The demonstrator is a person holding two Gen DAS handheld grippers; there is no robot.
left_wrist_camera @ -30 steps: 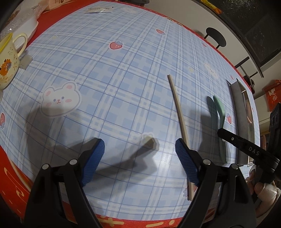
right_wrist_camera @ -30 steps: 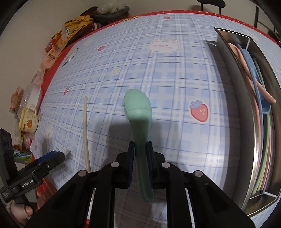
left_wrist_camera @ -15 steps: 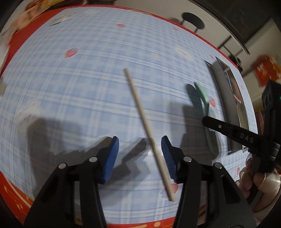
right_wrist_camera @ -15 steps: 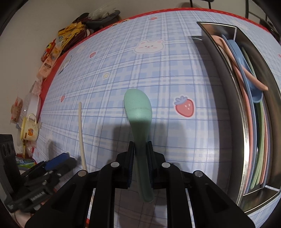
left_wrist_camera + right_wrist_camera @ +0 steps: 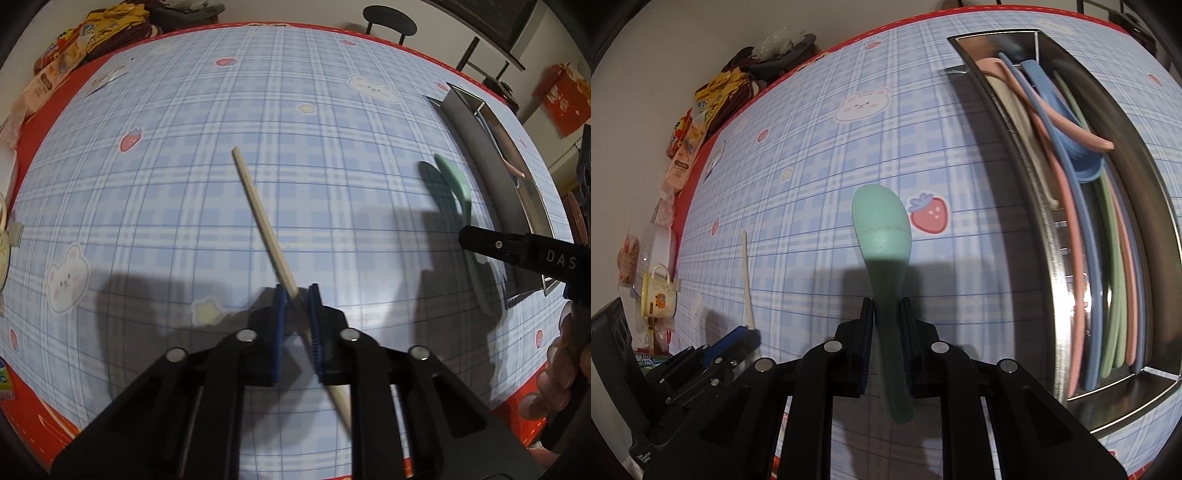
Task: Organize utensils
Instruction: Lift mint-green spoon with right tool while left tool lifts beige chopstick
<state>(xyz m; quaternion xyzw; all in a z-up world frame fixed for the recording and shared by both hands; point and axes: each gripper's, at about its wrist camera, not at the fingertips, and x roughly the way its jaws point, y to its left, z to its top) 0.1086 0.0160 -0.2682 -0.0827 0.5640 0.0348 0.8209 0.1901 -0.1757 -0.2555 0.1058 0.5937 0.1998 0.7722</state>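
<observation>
Two utensils are in hand over the plaid-covered surface (image 5: 332, 147), and one relation governs the coming move: the long steel tray (image 5: 1049, 236) lies to the right of both, its length running away from the cameras. It already holds a bundle of pink, blue and green utensils laid lengthwise.

The right tongs (image 5: 886, 321) are nearer the tray. They are clamped on the handle of a green rice spoon (image 5: 882, 229), whose bowl points forward, roughly parallel to the tray's long side, so a sideways carry to the right looks enough to line it up.

The left tongs (image 5: 295, 306) sit well apart from the tray, with the right tongs between. Their blue pads have closed on a wooden chopstick (image 5: 258, 206), gripped toward its near end. Its long axis slants up and to the left, away from the tray, so I judge it will need turning before it can lie alongside the others.
</observation>
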